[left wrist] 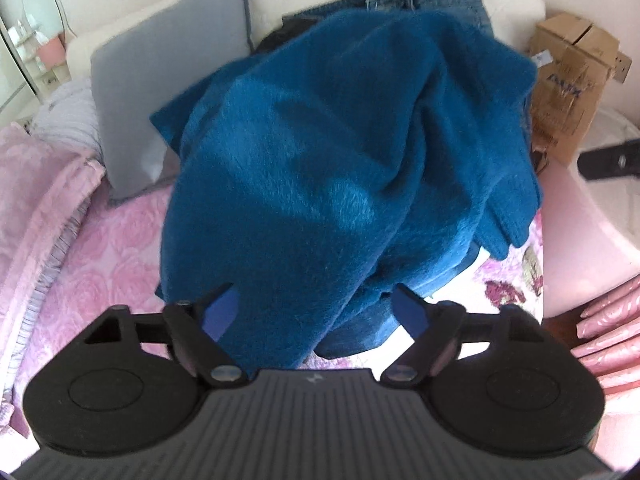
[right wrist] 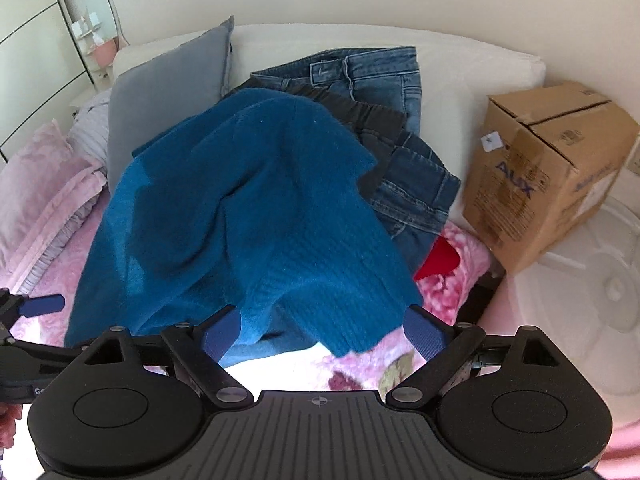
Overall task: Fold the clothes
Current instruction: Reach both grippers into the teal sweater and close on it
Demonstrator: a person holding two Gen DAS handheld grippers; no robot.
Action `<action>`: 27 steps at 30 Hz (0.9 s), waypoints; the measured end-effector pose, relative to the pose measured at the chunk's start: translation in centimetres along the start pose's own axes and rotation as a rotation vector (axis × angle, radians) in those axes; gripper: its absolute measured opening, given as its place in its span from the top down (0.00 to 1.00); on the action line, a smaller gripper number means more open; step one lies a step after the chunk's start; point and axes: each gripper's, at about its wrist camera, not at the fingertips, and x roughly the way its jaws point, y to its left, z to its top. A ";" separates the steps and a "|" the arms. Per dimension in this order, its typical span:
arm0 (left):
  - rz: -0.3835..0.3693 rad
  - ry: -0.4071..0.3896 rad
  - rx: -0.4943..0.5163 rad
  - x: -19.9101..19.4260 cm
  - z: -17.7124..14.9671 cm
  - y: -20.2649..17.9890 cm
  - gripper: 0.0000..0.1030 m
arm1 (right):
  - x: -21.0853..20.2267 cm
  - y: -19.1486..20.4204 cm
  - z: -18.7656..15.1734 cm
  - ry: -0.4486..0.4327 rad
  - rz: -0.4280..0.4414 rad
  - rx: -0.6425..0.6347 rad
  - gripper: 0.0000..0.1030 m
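A fuzzy teal-blue sweater [left wrist: 320, 152] lies heaped on a pink floral bedspread [left wrist: 100, 264]. My left gripper [left wrist: 316, 312] hovers over the sweater's near edge. Its blue-padded fingers [left wrist: 222, 312] stand wide apart, with fabric between them but not pinched. In the right wrist view the same sweater [right wrist: 248, 208] drapes toward me. My right gripper [right wrist: 322, 334] is open over the ribbed hem, with its pads clear of the cloth. The left gripper's blue fingertip [right wrist: 42, 304] shows at the left edge of that view.
Blue jeans [right wrist: 372, 76] and a black garment [right wrist: 360, 110] lie behind the sweater, with something red [right wrist: 438, 260] beside them. A grey pillow [right wrist: 160, 108] leans at the white headboard [right wrist: 460, 64]. A cardboard box [right wrist: 548, 168] stands at the right, and pink bedding [left wrist: 36, 200] is bunched at the left.
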 end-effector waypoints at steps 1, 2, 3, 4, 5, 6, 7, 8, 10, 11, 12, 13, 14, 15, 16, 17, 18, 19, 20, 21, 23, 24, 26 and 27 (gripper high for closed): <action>0.001 0.013 -0.005 0.6 0.1 0.1 0.28 | 0.4 -0.2 0.4 0.004 0.001 -0.005 0.11; 0.001 0.027 -0.010 1.1 0.2 0.1 0.28 | 0.8 -0.4 0.7 0.007 0.002 -0.010 0.11; 0.001 0.034 -0.013 1.7 0.3 0.2 0.28 | 1.2 -0.6 1.1 0.009 0.003 -0.015 0.11; 0.003 0.038 -0.014 2.1 0.4 0.2 0.28 | 1.6 -0.8 1.4 0.010 0.003 -0.020 0.12; 0.010 0.044 -0.011 2.6 0.5 0.2 0.28 | 1.9 -1.0 1.8 0.010 0.004 -0.022 0.12; 0.016 0.051 -0.008 3.1 0.6 0.2 0.28 | 2.3 -1.2 2.2 0.010 0.006 -0.025 0.12; 0.021 0.056 -0.005 3.5 0.7 0.2 0.28 | 2.7 -1.3 2.5 0.009 0.007 -0.026 0.12; 0.024 0.063 -0.005 3.9 0.8 0.2 0.28 | 3.1 -1.5 2.9 0.008 0.010 -0.026 0.12; 0.021 0.074 -0.010 4.6 1.1 0.4 0.28 | 3.9 -1.8 3.7 0.006 0.017 -0.027 0.12; 0.021 0.082 -0.015 5.1 1.2 0.5 0.27 | 4.3 -1.9 4.0 0.004 0.021 -0.030 0.12; 0.021 0.089 -0.020 5.5 1.3 0.6 0.27 | 4.7 -2.0 4.5 0.000 0.025 -0.034 0.12; 0.022 0.098 -0.023 6.0 1.4 0.6 0.27 | 5.1 -2.0 4.9 -0.004 0.027 -0.037 0.12; 0.026 0.104 -0.027 6.4 1.4 0.6 0.28 | 5.6 -2.0 5.3 -0.008 0.030 -0.039 0.12; 0.027 0.106 -0.034 6.7 1.5 0.7 0.31 | 6.1 -2.0 5.7 -0.012 0.032 -0.042 0.12; 0.029 0.107 -0.041 7.0 1.5 0.9 0.38 | 6.6 -2.0 6.1 -0.014 0.034 -0.044 0.13; 0.030 0.108 -0.051 7.3 1.6 1.0 0.42 | 7.1 -1.9 6.5 -0.018 0.035 -0.048 0.17; 0.034 0.108 -0.060 7.5 1.7 1.1 0.49 | 7.8 -1.8 6.9 -0.020 0.038 -0.056 0.20; 0.032 0.104 -0.069 7.6 1.8 1.3 0.55 | 8.3 -1.6 7.3 -0.017 0.041 -0.064 0.28; 0.030 0.100 -0.079 7.6 1.9 1.6 0.57 | 8.9 -1.5 7.6 -0.014 0.045 -0.073 0.37; 0.027 0.093 -0.087 7.5 1.9 1.8 0.63 | 9.3 -1.3 7.9 -0.007 0.047 -0.080 0.42; 0.024 0.075 -0.100 7.1 1.9 2.1 0.71 | 9.9 -1.0 8.2 0.017 0.056 -0.090 0.68; 0.023 0.065 -0.103 6.7 1.8 2.3 0.77 | 9.8 -0.9 8.3 0.021 0.069 -0.086 0.75; 0.025 0.042 -0.114 5.9 1.7 2.6 0.80 | 9.7 -0.8 8.3 0.030 0.097 -0.079 0.85; 0.030 0.029 -0.121 5.4 1.5 2.8 0.81 | 9.5 -0.7 8.3 0.032 0.110 -0.079 0.86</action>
